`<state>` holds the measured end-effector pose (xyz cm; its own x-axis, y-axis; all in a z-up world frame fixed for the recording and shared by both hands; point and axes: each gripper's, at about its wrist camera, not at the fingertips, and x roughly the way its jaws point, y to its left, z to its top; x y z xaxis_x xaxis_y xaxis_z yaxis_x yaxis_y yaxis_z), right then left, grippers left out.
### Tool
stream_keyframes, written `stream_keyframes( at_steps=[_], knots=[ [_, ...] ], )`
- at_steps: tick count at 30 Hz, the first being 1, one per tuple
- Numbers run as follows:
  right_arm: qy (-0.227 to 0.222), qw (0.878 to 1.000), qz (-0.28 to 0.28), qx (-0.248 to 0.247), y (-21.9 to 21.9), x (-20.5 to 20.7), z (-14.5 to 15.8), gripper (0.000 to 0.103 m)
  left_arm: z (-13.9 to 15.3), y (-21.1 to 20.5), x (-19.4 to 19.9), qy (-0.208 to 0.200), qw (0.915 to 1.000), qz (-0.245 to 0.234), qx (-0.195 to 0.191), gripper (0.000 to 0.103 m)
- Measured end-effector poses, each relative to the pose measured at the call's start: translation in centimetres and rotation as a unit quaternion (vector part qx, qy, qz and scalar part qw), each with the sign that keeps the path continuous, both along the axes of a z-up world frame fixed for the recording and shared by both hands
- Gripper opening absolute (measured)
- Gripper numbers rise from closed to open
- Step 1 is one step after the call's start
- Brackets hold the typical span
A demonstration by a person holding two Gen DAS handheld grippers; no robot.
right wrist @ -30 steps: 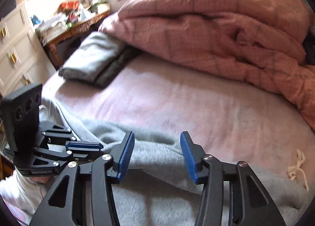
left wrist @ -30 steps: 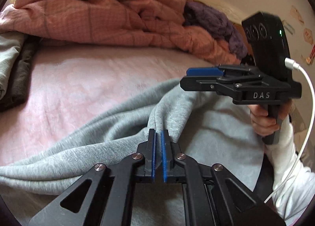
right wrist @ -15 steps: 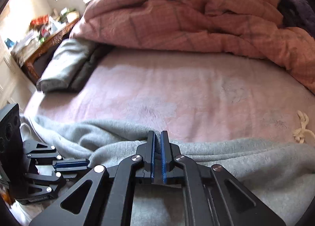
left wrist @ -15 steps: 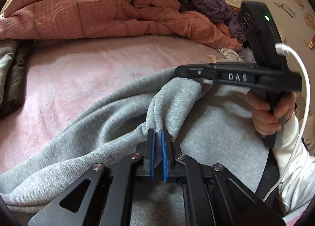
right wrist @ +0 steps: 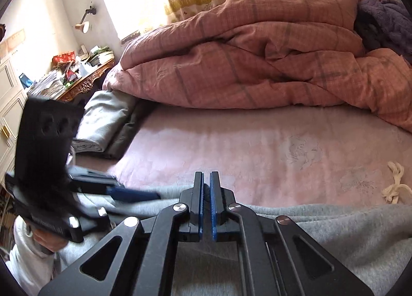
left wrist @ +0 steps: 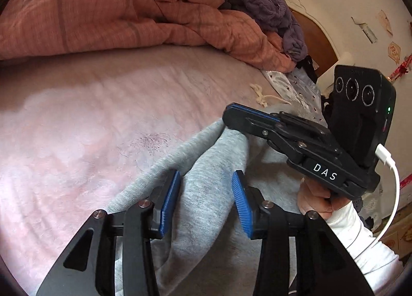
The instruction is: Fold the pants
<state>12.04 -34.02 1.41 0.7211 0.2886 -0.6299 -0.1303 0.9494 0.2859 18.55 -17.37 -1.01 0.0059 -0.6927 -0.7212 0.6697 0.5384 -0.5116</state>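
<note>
Since a second ago, the grey pants (left wrist: 206, 193) are slipping out of the left gripper (left wrist: 204, 203): its blue pads (left wrist: 168, 203), which were clamped on a raised ridge of the cloth, are now spreading apart, with the ridge standing loosely between them and neither pad pressing it. Across the same second the right gripper (right wrist: 206, 205), which was gaping over the fabric, has clenched onto the upper hem of the pants, and its pads are gripping a thin pinch of grey cloth.

The pants are lying across the near side of the pink bedsheet (right wrist: 244, 146), bunched and slightly lifted where the right gripper is pulling the edge up in the left wrist view. Beyond that edge the sheet is lying flat and bare up to the rumpled pink duvet (right wrist: 257, 64), giving open room ahead. A white drawstring (right wrist: 394, 187) is lying on the sheet to the right, apart from the pants, and folded grey clothes (right wrist: 103, 120) are resting at the far left corner beside the duvet. A purple blanket (left wrist: 270, 10) is sitting on the duvet's right end.

Both tools are pointing downward toward the bed. A hand (left wrist: 316, 198) in a white sleeve (left wrist: 360, 239) is gripping the right tool's handle, with a white cable (left wrist: 391, 182) trailing from it.
</note>
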Motion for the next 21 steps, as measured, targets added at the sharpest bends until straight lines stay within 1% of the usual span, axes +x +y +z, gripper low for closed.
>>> stream_keyframes(
  at_steps=[4, 5, 6, 7, 9, 10, 12, 14, 15, 17, 18, 20, 21],
  knots=[
    [0.014, 1.000, -0.002, -0.010, 0.4, 1.0, -0.8, 0.004, -1.1, -0.5, 0.9, 0.018, 0.9997, 0.009, 0.012, 0.040],
    [0.016, 1.000, -0.002, -0.010, 0.4, 1.1, -0.9, 0.004, -1.3, -0.8, 1.1, 0.022, 0.9996, 0.011, 0.014, 0.037],
    [0.020, 1.000, -0.002, -0.010, 0.4, 1.2, -0.9, 0.004, -1.2, -0.9, 1.2, 0.019, 0.9996, 0.015, 0.011, 0.029],
    [0.025, 1.000, -0.003, -0.013, 0.4, 1.3, -1.1, 0.004, -0.9, -0.9, 1.2, 0.009, 0.9997, 0.022, 0.005, 0.009],
    [0.041, 0.999, -0.006, -0.023, 0.4, 1.6, -1.4, 0.004, -0.2, -0.7, 1.0, -0.034, 0.9979, 0.054, 0.011, 0.009],
    [0.041, 0.998, -0.015, -0.043, 0.4, 1.4, -1.4, 0.004, 0.1, -0.6, 0.9, -0.050, 0.9963, 0.068, 0.014, 0.009],
    [0.038, 0.996, -0.027, -0.077, 0.0, 0.6, -1.0, 0.007, 0.5, -0.8, 0.8, -0.063, 0.9944, 0.084, 0.015, 0.008],
    [0.053, 0.994, -0.052, -0.079, -1.3, -0.8, -0.6, 0.014, 0.9, -1.0, 0.9, -0.090, 0.9903, 0.102, 0.027, 0.006],
    [0.061, 0.993, -0.063, -0.079, -1.8, -1.2, -0.6, 0.014, 1.0, -1.0, 1.1, -0.101, 0.9876, 0.116, 0.032, 0.006],
    [0.086, 0.989, -0.093, -0.073, -3.3, -2.3, -1.2, 0.014, 0.7, -0.9, 2.2, -0.103, 0.9823, 0.149, 0.046, 0.003],
    [0.100, 0.987, -0.107, -0.070, -4.0, -2.8, -1.8, 0.014, 0.1, -0.7, 2.8, -0.100, 0.9801, 0.161, 0.059, 0.000],
    [0.124, 0.983, -0.122, -0.055, -5.5, -3.8, -3.3, 0.014, -1.8, -0.2, 4.0, -0.087, 0.9780, 0.171, 0.082, 0.000],
    [0.134, 0.983, -0.122, -0.037, -6.4, -4.2, -3.9, 0.014, -2.7, 0.2, 4.3, -0.081, 0.9771, 0.175, 0.090, 0.000]
  ],
)
